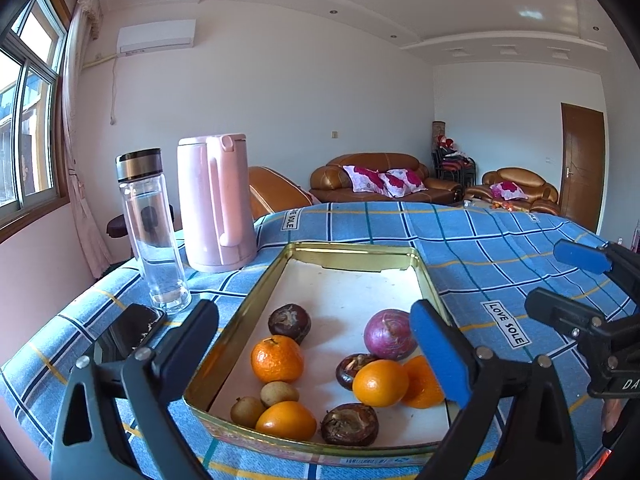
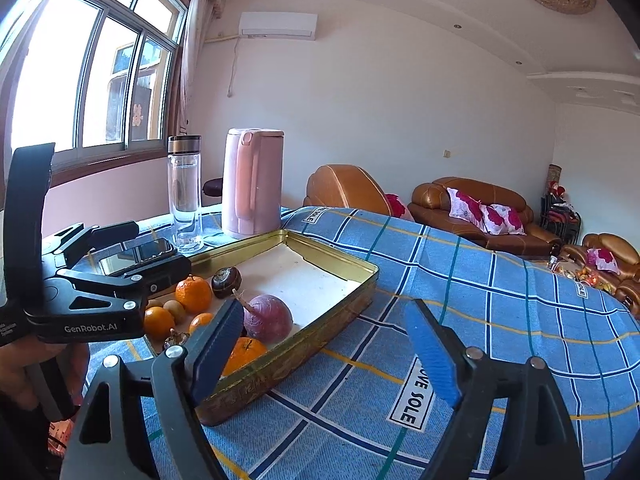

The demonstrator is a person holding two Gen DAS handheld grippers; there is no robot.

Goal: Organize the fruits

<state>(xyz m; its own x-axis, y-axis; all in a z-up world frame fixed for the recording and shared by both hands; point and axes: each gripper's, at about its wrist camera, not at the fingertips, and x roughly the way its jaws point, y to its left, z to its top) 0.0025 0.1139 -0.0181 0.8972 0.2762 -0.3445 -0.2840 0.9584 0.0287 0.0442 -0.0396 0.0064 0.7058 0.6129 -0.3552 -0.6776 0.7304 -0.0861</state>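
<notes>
Fruits (image 1: 320, 376) all sit in the tin (image 1: 240, 312) at the surface's near edge. Left gripper (image 1: 316, 344) and right gripper (image 2: 324, 356) jaws are open, empty. Judgement: regroup by kind, one fruit per grip, light squeeze.

One gold tin tray (image 1: 424, 276) was present. It held four oranges (image 1: 277, 359), three dark brown round fruits (image 1: 289, 323), two small tan fruits (image 1: 279, 393) and one purple fruit (image 1: 388, 334). On the bench stood one pink kettle (image 1: 214, 204) and one clear bottle (image 1: 154, 232), and one black phone (image 1: 128, 332) lay there. Two grippers were counted: the left gripper (image 1: 316, 352) and the right gripper (image 2: 324, 356)
</notes>
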